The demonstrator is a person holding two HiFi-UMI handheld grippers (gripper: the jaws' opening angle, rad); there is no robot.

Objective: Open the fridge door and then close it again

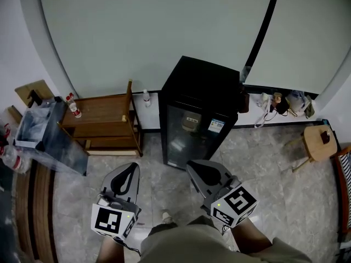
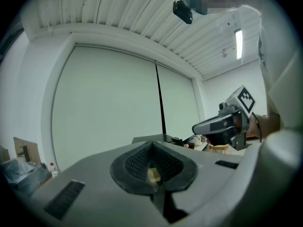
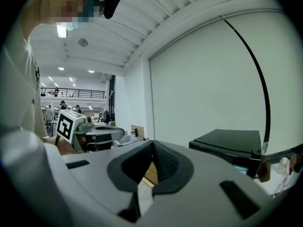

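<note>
Facing the fridge (image 1: 200, 114) from a short way back; person upright on the tiled floor (image 1: 159, 188), one gripper in each hand, held low in front of the body.

Fridge: black, small, glass-fronted, standing against the pale wall (image 1: 164, 32). Door sits flush with the cabinet, i.e. closed. Two labels show on the glass. Neither gripper touches it; both are well apart from the door.

Left gripper (image 1: 129, 170): jaws together, tips meeting, nothing between the pads. Its own view looks level toward the wall.

Right gripper (image 1: 195, 166): jaws together as well, nothing held. Its view has the fridge top off to the right of the jaws.

Both grippers point toward the fridge, side by side, with a gap of floor between them. The right one is nearer the fridge front, roughly in line with the door; the left points at the floor between the fridge and the shelf.

Surroundings: wooden shelf (image 1: 101, 119) to the left of the fridge, with bottles (image 1: 72, 106) at its left end; a single bottle (image 1: 146, 97) on the floor by the wall between shelf and fridge; round wooden stool (image 1: 318, 141) far right.
</note>
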